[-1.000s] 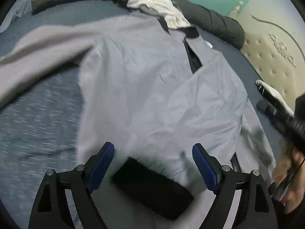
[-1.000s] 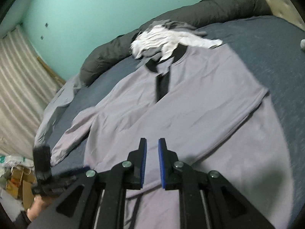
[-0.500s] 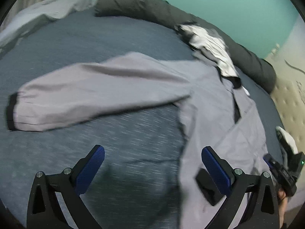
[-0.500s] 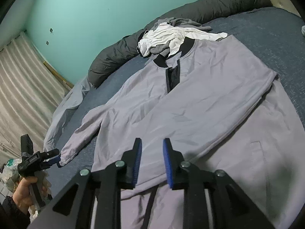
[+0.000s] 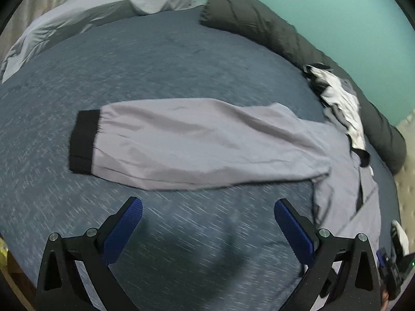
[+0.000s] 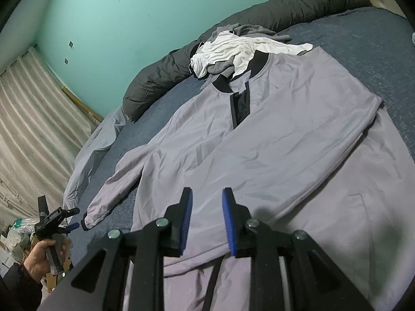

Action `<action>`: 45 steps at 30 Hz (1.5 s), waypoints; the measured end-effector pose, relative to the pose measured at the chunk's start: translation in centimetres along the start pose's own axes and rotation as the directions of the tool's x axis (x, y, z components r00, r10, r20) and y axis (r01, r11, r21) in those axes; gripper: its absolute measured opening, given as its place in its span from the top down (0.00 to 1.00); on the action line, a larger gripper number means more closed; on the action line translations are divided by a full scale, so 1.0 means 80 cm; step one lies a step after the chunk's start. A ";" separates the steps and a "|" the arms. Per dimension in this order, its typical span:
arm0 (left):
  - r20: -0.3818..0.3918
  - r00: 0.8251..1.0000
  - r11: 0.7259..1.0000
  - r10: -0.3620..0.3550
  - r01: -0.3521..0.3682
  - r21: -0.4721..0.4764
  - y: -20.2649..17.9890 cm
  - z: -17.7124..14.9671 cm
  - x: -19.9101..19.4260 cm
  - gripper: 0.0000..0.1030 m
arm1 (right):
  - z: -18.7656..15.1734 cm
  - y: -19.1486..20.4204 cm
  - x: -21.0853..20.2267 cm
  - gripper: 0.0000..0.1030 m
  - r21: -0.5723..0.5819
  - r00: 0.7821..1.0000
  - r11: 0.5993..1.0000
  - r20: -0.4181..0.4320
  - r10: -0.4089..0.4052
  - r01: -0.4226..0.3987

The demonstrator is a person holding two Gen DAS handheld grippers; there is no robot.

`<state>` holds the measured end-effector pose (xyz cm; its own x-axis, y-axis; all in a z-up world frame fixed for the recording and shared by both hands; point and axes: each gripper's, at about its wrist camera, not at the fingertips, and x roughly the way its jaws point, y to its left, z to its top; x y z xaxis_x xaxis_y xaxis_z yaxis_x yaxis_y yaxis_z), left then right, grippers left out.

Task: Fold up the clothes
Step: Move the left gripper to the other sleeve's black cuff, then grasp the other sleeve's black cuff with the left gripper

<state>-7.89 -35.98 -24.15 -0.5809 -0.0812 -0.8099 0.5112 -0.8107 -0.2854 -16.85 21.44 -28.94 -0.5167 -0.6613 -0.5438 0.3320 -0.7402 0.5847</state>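
Observation:
A grey jacket (image 6: 259, 142) with black collar and cuffs lies face up on the dark blue bed (image 5: 181, 51). Its one sleeve (image 5: 202, 142) stretches out flat to the left and ends in a black cuff (image 5: 83, 142). My left gripper (image 5: 207, 207) hovers wide open just short of that sleeve, with only bedcover between its fingers. In the right wrist view the left gripper (image 6: 61, 219) sits beside the cuff (image 6: 85, 223). My right gripper (image 6: 207, 197) is over the jacket's lower front, its jaws a little apart, open, with nothing pinched.
A heap of white and grey clothes (image 6: 233, 51) lies at the jacket's collar. A dark grey rolled duvet (image 5: 272, 31) runs along the teal wall. Pale grey bedding (image 5: 90, 7) lies at the far left, a curtain (image 6: 31, 129) and floor clutter (image 6: 15, 233) beyond the bed's edge.
The left gripper has swung left from the jacket's body, where a black cuff lay between its fingers, to the outstretched sleeve, and opened wider. The right gripper's jaws have parted slightly.

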 end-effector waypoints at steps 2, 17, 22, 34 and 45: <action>-0.004 1.000 1.000 0.013 -0.013 -0.013 0.012 0.006 0.004 0.00 | -0.001 0.001 0.001 0.77 -0.004 1.000 1.000 -0.001 -0.003 0.003; -0.055 0.997 0.979 0.047 -0.057 -0.195 0.116 0.028 0.042 0.00 | -0.003 0.008 0.014 0.76 -0.025 0.999 1.000 -0.030 -0.012 0.011; -0.059 0.997 0.973 0.058 -0.070 -0.221 0.134 0.026 0.053 0.00 | -0.005 0.010 0.019 0.76 -0.030 0.999 0.999 -0.040 -0.014 0.012; -0.007 0.999 0.951 0.050 -0.050 -0.305 0.154 0.023 0.059 0.10 | -0.008 0.010 0.027 0.76 -0.040 0.998 0.999 -0.057 -0.021 0.019; 0.027 0.999 0.955 0.047 -0.037 -0.295 0.145 0.014 0.045 0.52 | -0.008 0.010 0.027 0.76 -0.039 0.998 0.999 -0.054 -0.021 0.019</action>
<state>-4.77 -46.30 -29.79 -0.5733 -0.1347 -0.8082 0.6964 -0.5999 -0.3940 -17.22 19.38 -30.03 -0.4799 -0.6513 -0.5878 0.3526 -0.7567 0.5506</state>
